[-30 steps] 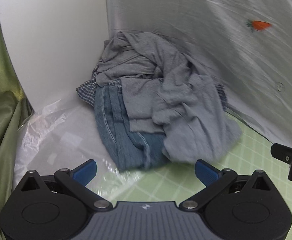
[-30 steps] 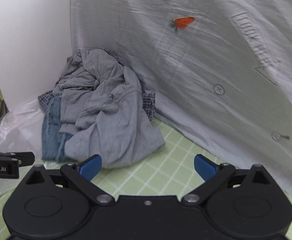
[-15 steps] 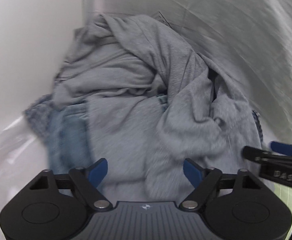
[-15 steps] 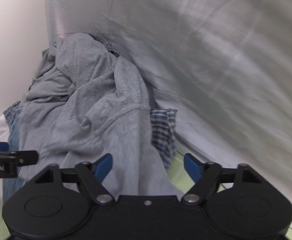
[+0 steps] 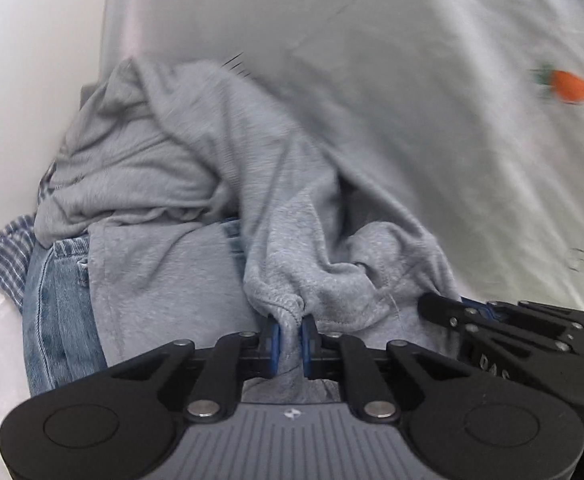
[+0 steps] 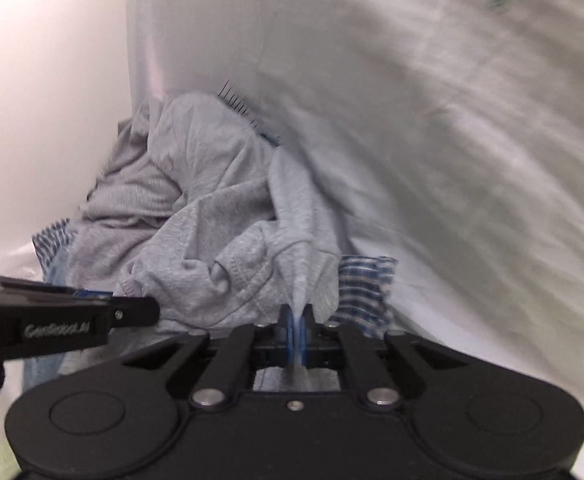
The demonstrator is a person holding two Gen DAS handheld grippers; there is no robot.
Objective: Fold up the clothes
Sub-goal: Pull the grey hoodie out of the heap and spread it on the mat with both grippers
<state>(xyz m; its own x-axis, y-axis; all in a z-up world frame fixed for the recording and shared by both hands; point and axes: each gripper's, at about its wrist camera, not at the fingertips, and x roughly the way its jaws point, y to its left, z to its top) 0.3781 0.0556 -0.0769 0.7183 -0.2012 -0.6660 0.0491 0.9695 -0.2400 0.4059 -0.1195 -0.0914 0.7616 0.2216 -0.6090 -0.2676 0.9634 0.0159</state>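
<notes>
Left claw [image 5: 289, 334]: closed, blue pads pinching a bunched hem of the grey sweatshirt [image 5: 219, 168], cloth squeezed thick between them.
Right claw [image 6: 296, 326]: closed tight on a thin, drawn-out fold of the same garment, the fabric rising from the jaws in a taut peak.
Spacing of the claws: near each other, each showing in the other's view, the right claw at the right edge of the left view and the left claw at the left edge of the right view; two grips on one edge look meant to spread the garment once it comes off the heap.
Grey sweatshirt: top of the pile, crumpled, draped over the other clothes and leaning back against the hanging sheet [image 5: 432, 100].
Jeans [image 5: 55, 312]: beneath the sweatshirt on the left, partly covered.
Checked shirt [image 6: 366, 292]: under the pile, showing at both sides.
Backdrop: pale sheet with an orange carrot print [image 5: 570, 86]; white wall [image 5: 31, 60] to the left.
Step in hand: probably picking the top garment out of the heap; folding itself not yet begun.
Risk: the right claw's thin pinch may slip, or the pull may drag the jeans along.
</notes>
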